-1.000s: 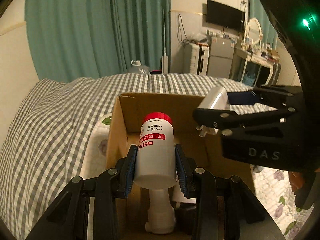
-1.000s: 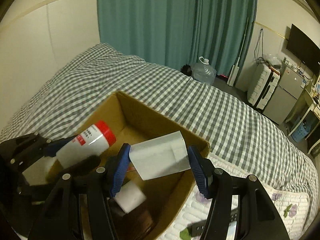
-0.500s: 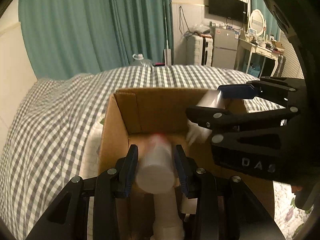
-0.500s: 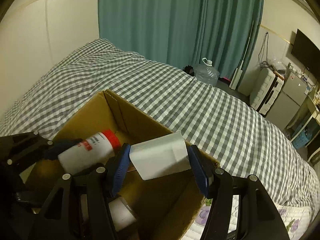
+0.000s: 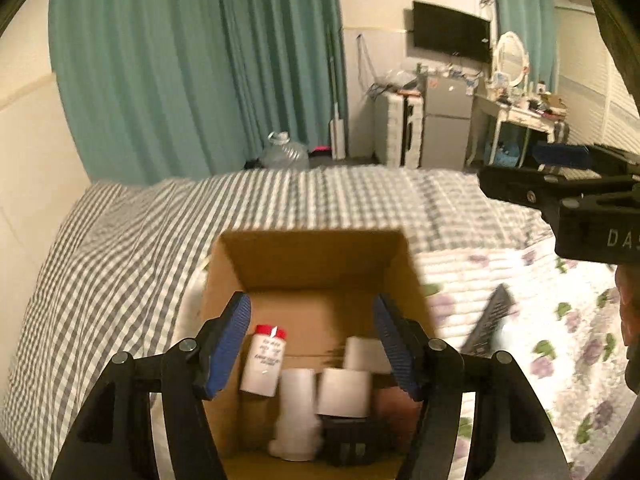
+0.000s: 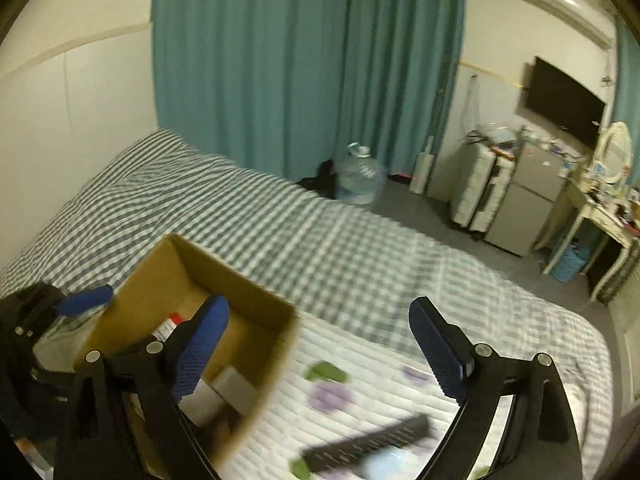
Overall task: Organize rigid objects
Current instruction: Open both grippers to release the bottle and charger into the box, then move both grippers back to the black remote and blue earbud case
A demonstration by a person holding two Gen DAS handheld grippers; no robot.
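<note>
Both grippers empty at this moment. Left gripper (image 5: 312, 340) hangs over the open cardboard box (image 5: 316, 256), jaws spread wide, nothing between the blue pads. Right gripper (image 6: 320, 352) likewise spread wide and empty, positioned off the box's right side above the floral quilt (image 6: 360, 380). Box contents, left wrist view: a white bottle with red cap (image 5: 266, 360) lying along the left side of the floor, two white cartons (image 5: 344, 392) near the middle, a white pump-style bottle (image 5: 296, 412) in front, and something dark at the near edge, too blurred to name. One loose item is visible outside the box: a black remote control (image 6: 368, 446) lying on the quilt just beside the box, with a pale blue object touching its near end, not identifiable. Judgement: the drop-off step for the box items looks complete; the step in hand is the move to the next pickup. The remote lies flat and long, so the next move probably calls for the right gripper to descend over it, pads across its narrow width, then close and carry it into free space in the box.
</note>
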